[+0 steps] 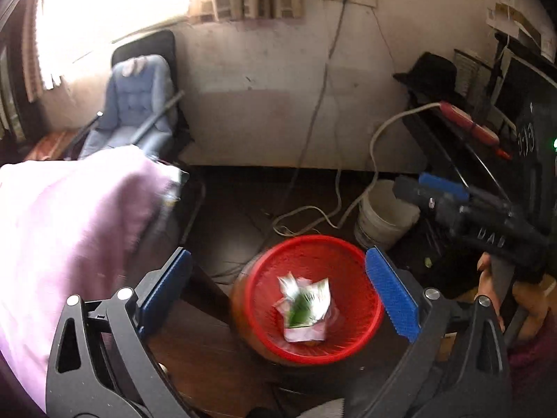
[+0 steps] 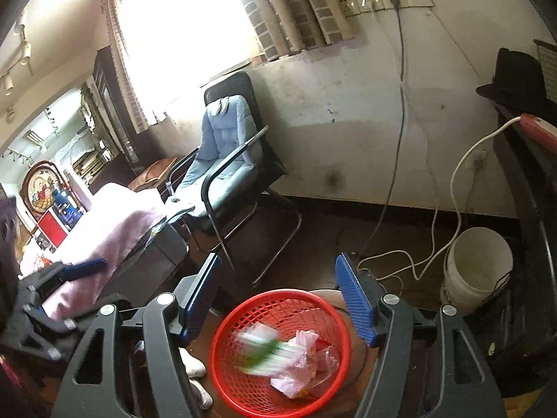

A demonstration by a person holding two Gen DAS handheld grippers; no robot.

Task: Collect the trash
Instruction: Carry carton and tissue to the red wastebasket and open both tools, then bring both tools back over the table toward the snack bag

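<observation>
Both grippers, left gripper [image 1: 278,289] and right gripper [image 2: 278,296], hang wide apart and empty over the red basket [image 1: 362,254] so the green-white wrapper [image 1: 306,303] drops onto the pink trash.

The basket [image 2: 278,351] sits on the floor with wrappers [image 2: 278,351] in it (1 blurred). Behind it to the right stands a bucket [image 2: 477,271], the chair [image 2: 226,160] behind left against the wall.

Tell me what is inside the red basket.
The red basket holds a white and green wrapper, blurred, on crumpled pink plastic, with something orange beneath. The trash covers the basket's bottom, so anything under it is hidden.
</observation>
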